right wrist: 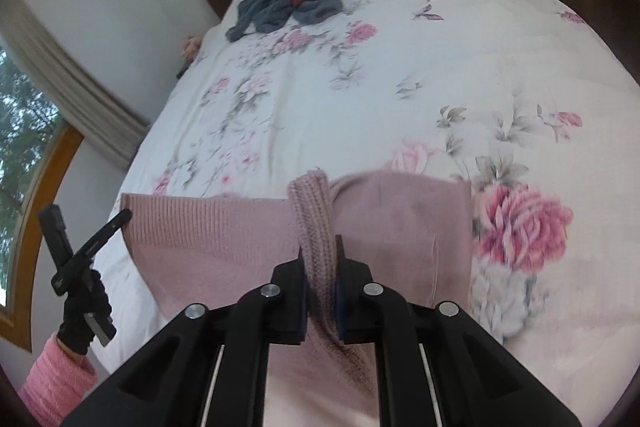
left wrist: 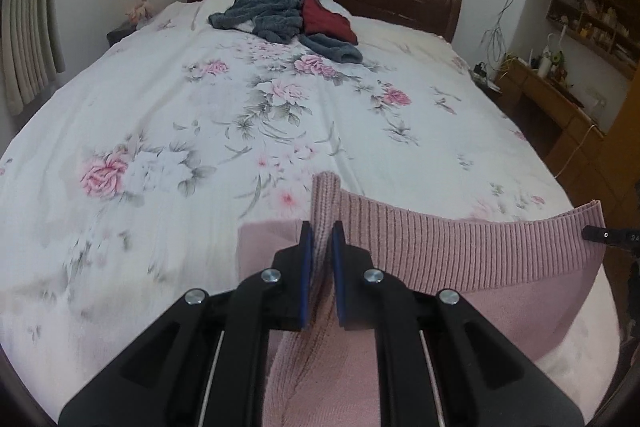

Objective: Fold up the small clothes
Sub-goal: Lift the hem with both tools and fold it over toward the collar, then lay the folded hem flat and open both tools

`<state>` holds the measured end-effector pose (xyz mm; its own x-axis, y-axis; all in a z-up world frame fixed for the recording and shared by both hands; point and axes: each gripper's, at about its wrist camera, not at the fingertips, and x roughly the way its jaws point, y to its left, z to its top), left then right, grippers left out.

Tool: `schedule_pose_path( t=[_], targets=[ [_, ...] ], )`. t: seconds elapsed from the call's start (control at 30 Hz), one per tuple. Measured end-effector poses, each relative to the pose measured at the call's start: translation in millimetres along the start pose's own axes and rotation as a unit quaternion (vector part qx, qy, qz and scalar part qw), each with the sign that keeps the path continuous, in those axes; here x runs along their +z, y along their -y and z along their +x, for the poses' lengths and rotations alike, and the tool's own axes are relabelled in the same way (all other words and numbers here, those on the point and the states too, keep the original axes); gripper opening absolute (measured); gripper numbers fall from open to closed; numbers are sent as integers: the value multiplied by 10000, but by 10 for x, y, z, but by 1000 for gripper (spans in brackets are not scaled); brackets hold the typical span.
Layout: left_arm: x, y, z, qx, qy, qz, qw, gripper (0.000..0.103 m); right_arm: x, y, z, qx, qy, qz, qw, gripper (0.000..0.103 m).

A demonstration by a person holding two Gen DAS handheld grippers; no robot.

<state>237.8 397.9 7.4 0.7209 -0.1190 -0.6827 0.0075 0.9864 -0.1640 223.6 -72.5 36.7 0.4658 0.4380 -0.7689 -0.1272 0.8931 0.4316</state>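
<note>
Both grippers are what we start from: our left gripper (left wrist: pixel 321 239) is pinched on a ribbed fold of the pink sweater (left wrist: pixel 460 251), and our right gripper (right wrist: pixel 320 259) is likewise closed on a bunched knit edge of it, so the garment hangs stretched between the two, lifted over the near end of the bed (left wrist: pixel 180 115).

Taking the sweater as our landmark, the floral bedspread spreads out beyond it, and far past it, by the headboard, lies the grey fleece garment (left wrist: pixel 276 13) with the dark red garment (left wrist: pixel 326 19) resting on it. To the sweater's left in the right wrist view we see a gloved hand (right wrist: pixel 82 311) with a pink sleeve, holding the left tool.

What could go wrong, in our judgement: each grip holds only a narrow gather of loose knit, so a quick pull could let the fabric slip out. Uneven tension between the two sides could twist the hem and leave the fold crooked. Lowering it carelessly could trap a wrinkle underneath or drag the bedspread
</note>
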Motion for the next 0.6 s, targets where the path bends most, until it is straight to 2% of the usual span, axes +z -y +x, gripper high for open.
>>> schedule_pose_path(
  t=[0.17, 0.3, 0.4, 0.47, 0.6],
  targets=[
    [-4, -84, 505, 219, -273, -18, 9994, 8, 255, 141, 503, -189, -209, 149, 9995, 10],
    [-111, -170, 852, 408, -559, 32, 9976, 8, 300, 265, 953, -442, -474, 217, 9977, 10],
    [-189, -242, 1040, 499, -786, -14, 9957, 8, 278, 342, 1164, -576, -584, 276, 9962, 10],
    [-244, -299, 1155, 575, -937, -74, 9939, 13, 258, 408, 1296, -706, -685, 302, 9947, 10],
    [-305, -430, 1197, 595, -1017, -298, 9926, 18, 207, 483, 1317, -831, -717, 260, 9936, 18]
  ],
)
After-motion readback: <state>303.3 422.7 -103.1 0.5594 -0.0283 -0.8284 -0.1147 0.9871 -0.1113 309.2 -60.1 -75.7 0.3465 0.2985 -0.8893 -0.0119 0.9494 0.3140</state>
